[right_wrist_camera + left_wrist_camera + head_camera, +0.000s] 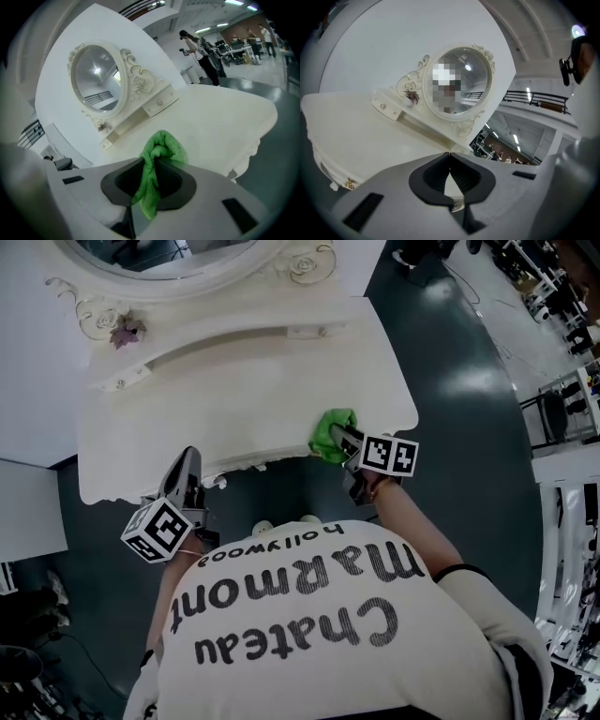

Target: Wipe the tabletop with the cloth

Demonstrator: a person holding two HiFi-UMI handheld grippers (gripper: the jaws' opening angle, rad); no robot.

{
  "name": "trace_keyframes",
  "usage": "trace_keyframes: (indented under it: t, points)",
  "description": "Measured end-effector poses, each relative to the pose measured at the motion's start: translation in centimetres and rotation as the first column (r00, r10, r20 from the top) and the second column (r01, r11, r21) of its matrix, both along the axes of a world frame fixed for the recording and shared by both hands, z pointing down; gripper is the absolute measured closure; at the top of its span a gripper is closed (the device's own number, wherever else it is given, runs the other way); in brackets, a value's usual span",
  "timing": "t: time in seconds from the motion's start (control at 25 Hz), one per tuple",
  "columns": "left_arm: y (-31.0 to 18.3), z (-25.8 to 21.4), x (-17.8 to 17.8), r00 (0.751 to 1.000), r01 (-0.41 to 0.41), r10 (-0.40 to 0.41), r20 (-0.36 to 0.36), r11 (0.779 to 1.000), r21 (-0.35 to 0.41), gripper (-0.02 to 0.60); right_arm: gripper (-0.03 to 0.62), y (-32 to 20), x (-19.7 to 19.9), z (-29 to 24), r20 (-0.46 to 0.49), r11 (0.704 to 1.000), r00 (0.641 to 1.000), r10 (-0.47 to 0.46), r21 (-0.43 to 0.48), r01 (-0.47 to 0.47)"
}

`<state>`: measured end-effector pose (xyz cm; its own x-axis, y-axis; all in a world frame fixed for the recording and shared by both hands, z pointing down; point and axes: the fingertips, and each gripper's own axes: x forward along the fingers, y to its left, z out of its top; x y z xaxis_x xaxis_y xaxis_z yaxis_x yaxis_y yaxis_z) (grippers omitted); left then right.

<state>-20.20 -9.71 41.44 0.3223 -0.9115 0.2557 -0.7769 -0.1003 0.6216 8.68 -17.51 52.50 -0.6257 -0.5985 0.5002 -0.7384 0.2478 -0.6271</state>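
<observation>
White fabric with black lettering covered the person's torso, nearest the head camera. Just beyond it, the left gripper hung over the front edge of the cream dressing table, toward its left side. Its jaws were pressed together at the tips with nothing between them. To the right, the right gripper was clamped on the green cloth. The cloth bunched out past the jaws at the tabletop's front edge, right of centre. Farther back ran a low raised shelf, then the ornate oval mirror with a small purple flower at its base.
</observation>
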Motion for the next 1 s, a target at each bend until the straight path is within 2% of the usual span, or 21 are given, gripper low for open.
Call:
trace_keyframes:
  t: [0.08,0.2,0.4,0.48,0.56,0.76,0.84,1.0]
  points:
    - [-0.1,1.2,0.9,0.998,-0.042,0.043,0.046,0.999,-0.026,0.572,0.523,0.2,-0.4,-0.7,0.073,0.999,0.997,0.033,-0.02,-0.032]
    - [-0.4,2.5,2.3,0.992,-0.085,0.09,0.093,0.995,-0.055,0.574,0.523,0.3,-1.5,-2.1,0.141,0.999,0.989,0.036,-0.036,-0.031]
    - [-0.9,2.3,4.3,0.984,-0.141,0.144,0.105,0.989,-0.036,0.572,0.525,0.1,-3.6,-5.8,0.203,0.999,0.979,0.0,0.048,-0.01]
    - [-1.4,1.8,4.9,0.982,-0.159,0.16,0.103,0.987,-0.016,0.572,0.523,0.0,-4.6,-7.1,0.171,0.994,0.984,-0.049,0.101,0.032]
    - [-1.9,1.3,5.2,0.978,-0.171,0.169,0.119,0.985,0.001,0.572,0.524,0.0,-5.3,-8.3,0.099,0.983,0.991,-0.091,0.166,0.074]
    - [-2.8,-0.5,5.6,0.96,-0.17,0.155,0.234,0.984,0.046,0.572,0.523,-0.1,-6.7,-11.8,-0.019,0.938,0.99,-0.141,0.318,0.139]
    - [-2.8,-0.8,5.8,0.952,-0.169,0.149,0.269,0.984,0.054,0.572,0.523,-0.1,-7.0,-12.5,-0.043,0.926,0.987,-0.155,0.342,0.16]
    - [-2.3,-0.3,6.3,0.953,-0.178,0.163,0.254,0.983,0.035,0.572,0.523,0.3,-7.2,-12.0,-0.101,0.918,0.977,-0.188,0.334,0.211]
